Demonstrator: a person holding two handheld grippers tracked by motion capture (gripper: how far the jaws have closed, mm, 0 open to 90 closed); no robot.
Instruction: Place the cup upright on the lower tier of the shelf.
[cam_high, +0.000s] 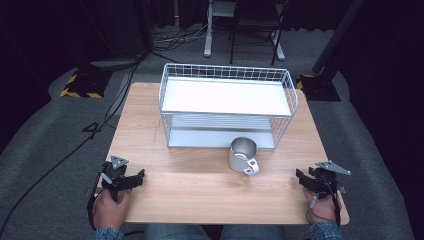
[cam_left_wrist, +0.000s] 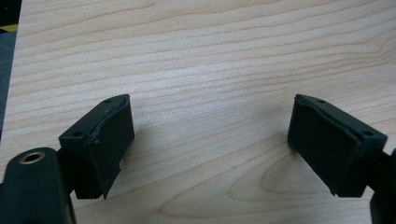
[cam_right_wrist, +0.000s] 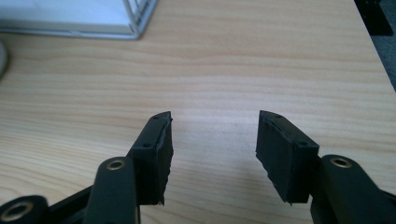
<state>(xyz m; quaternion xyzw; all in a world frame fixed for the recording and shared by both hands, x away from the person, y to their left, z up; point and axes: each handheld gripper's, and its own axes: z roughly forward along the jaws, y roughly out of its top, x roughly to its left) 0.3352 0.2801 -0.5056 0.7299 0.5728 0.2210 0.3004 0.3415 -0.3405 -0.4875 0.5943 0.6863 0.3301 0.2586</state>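
Left tongs (cam_high: 141, 174), right tongs (cam_high: 299, 175), mug (cam_high: 243, 155) between, apart

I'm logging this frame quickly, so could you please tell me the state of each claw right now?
Left claw: open, empty, jaws wide apart over the bare table.
Right claw: open, empty, jaws apart above the table.

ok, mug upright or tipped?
Upright. The metal mug stands on the table before the wire rack, open mouth up, handle toward the person.
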